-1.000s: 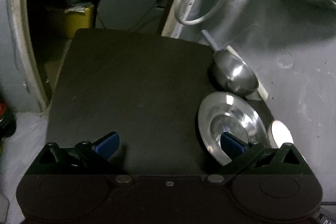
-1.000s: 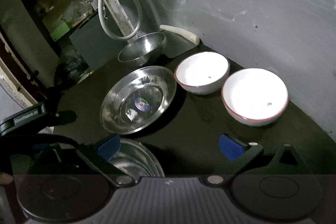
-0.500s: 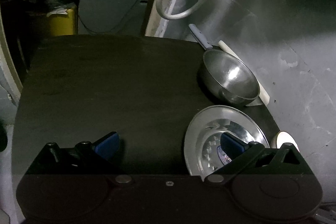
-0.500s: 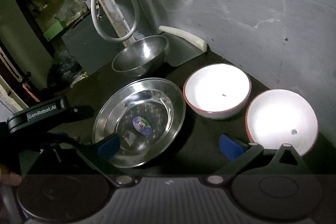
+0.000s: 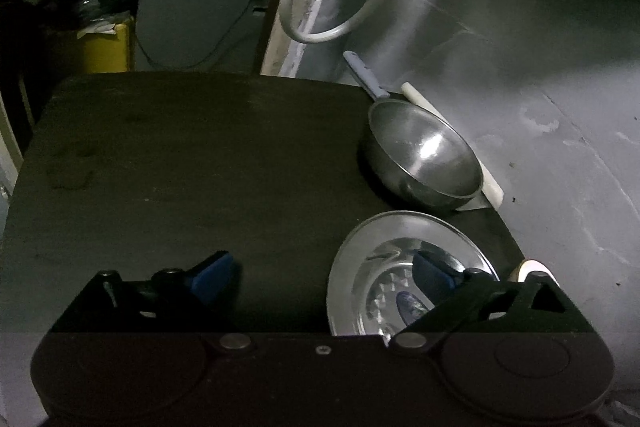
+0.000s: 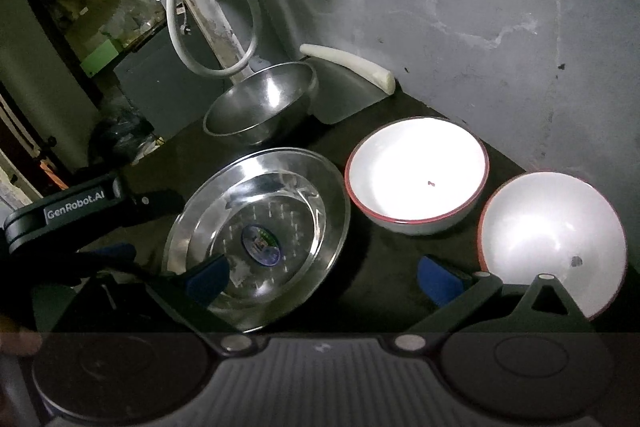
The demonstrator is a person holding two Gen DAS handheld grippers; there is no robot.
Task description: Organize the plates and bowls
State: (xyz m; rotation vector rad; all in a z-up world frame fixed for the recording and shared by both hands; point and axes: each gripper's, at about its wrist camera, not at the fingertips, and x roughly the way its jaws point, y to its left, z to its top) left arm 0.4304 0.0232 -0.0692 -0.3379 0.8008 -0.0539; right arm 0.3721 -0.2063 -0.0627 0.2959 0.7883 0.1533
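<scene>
While both sets of jaws stand spread and empty over a dark desk [image 5: 168,163], seen here: left gripper [image 5: 322,273] low above the bare desktop, its right blue pad over the steel plate [image 5: 372,251], its left pad over empty black surface. Ahead and to the right of those jaws, a steel bowl [image 5: 424,155] near the desk's far edge, close to the grey wall [image 5: 540,75]; behind the bowl, a blue-grey handle [image 5: 364,75] and a white-handled tool [image 5: 490,183], with a white hose loop [image 5: 320,27] hanging above. Just right of the jaws, only a sliver of a white bowl showing.

From the other side, right gripper [image 6: 324,281] wide open above the desk, left pad over the near rim of the steel plate [image 6: 280,195], right pad just beside a red-rimmed white bowl [image 6: 552,239]. Between and beyond the jaws, a second red-rimmed white bowl [image 6: 418,171], next to the plate, contact not clear. Farther ahead, the steel bowl [image 6: 260,103] upright, beside the plate's far rim. Left of the jaws, the other gripper [image 6: 76,211], marked GenRobot.AI, beside the plate. Sticker visible at the plate's centre.
</scene>
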